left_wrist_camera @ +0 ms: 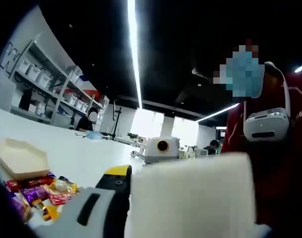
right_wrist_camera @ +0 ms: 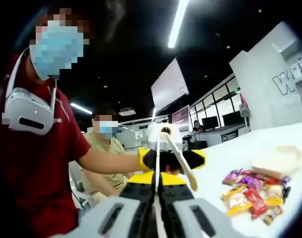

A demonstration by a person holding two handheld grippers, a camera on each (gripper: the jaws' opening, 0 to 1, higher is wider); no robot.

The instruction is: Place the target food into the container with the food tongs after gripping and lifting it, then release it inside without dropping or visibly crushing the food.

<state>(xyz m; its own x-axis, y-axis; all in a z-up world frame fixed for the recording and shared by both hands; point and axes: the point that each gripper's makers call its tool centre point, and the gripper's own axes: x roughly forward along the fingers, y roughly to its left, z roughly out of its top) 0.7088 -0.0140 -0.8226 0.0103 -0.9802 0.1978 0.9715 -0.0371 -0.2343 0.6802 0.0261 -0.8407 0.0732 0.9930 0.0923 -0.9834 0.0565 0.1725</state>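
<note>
My right gripper [right_wrist_camera: 157, 179] is shut on the handle end of the white food tongs [right_wrist_camera: 183, 168], whose two arms spread apart as they rise ahead of it. Past the tongs, my left gripper [right_wrist_camera: 171, 158] faces this camera with its yellow-tipped jaws apart. A pile of wrapped snacks [right_wrist_camera: 252, 191] lies on the white table, with the beige container [right_wrist_camera: 277, 159] just behind it. In the left gripper view, one grey jaw with a yellow tip [left_wrist_camera: 116, 171] rises at the bottom and a blurred white block [left_wrist_camera: 190, 198] covers the right side. The snacks [left_wrist_camera: 41, 192] and the container [left_wrist_camera: 22, 158] sit at lower left.
A person in a red shirt [right_wrist_camera: 36, 163] holds both grippers. Another person [right_wrist_camera: 103, 148] sits behind at a desk. The white table [right_wrist_camera: 230, 153] stretches toward a white wall. Shelves with bins [left_wrist_camera: 51, 84] stand at the back left.
</note>
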